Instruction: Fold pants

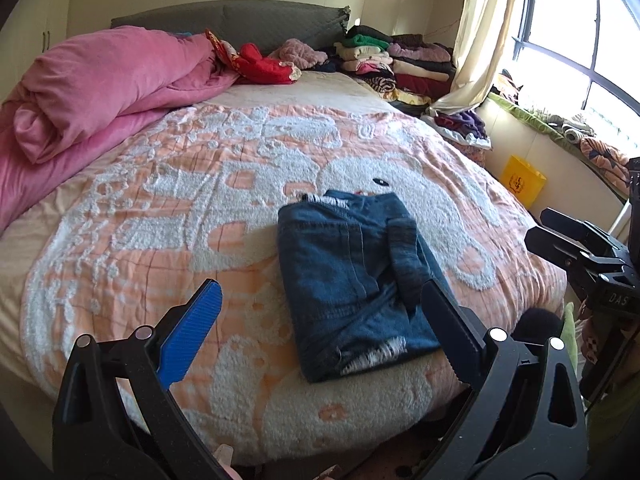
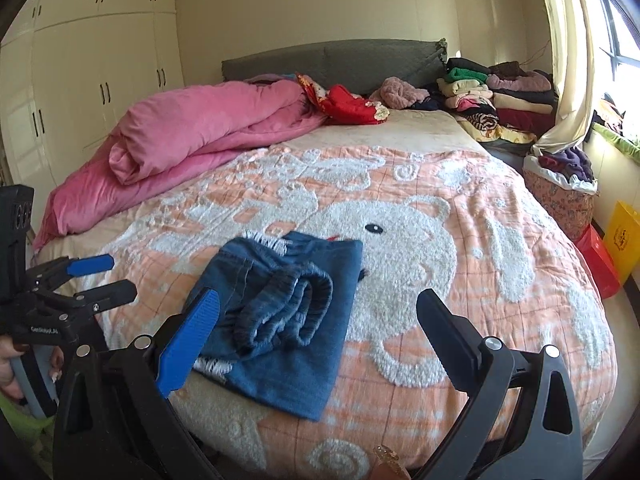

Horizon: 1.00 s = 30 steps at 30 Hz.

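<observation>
The jeans (image 1: 352, 288) lie folded into a compact bundle near the foot edge of the bed (image 1: 120, 240), on the orange-and-white blanket (image 2: 440, 280), with the elastic waistband bunched on top. Both the left gripper (image 1: 320, 320) and the right gripper (image 2: 318, 330) are spread wide and hold nothing, hanging above the foot edge. The risk, I judge, is the loose waistband: a careless nudge or a pinch of only the top layer could drag the fold open.
</observation>
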{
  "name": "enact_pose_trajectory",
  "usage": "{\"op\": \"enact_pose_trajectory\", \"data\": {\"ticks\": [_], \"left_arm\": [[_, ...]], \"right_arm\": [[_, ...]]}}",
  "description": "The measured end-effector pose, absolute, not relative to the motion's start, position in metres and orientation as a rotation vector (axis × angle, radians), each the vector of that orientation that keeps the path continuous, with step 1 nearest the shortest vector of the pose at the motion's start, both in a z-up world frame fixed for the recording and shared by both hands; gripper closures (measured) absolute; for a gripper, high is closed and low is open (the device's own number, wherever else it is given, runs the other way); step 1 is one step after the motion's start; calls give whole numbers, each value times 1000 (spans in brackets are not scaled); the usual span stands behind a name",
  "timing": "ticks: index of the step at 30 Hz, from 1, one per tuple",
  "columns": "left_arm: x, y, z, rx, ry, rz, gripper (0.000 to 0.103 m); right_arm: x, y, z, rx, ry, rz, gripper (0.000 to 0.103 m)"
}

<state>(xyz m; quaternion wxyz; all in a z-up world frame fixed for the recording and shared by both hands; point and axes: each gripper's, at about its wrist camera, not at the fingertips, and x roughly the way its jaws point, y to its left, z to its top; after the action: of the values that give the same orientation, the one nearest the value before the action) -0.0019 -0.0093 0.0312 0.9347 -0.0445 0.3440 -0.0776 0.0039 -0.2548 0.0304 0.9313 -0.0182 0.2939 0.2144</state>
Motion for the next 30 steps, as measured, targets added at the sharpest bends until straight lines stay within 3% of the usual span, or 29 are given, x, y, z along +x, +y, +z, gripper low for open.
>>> {"op": "enact_pose_trajectory", "data": {"ticks": [15,30], "left_arm": [[-15,-11,-7,-113,821,-159,10],[-17,-12,-7,-122,823,-157,10]], "right_arm": [[-10,-264,-21,-16,801,356,5],[-12,-271,-10,-9,759,349,5]]}}
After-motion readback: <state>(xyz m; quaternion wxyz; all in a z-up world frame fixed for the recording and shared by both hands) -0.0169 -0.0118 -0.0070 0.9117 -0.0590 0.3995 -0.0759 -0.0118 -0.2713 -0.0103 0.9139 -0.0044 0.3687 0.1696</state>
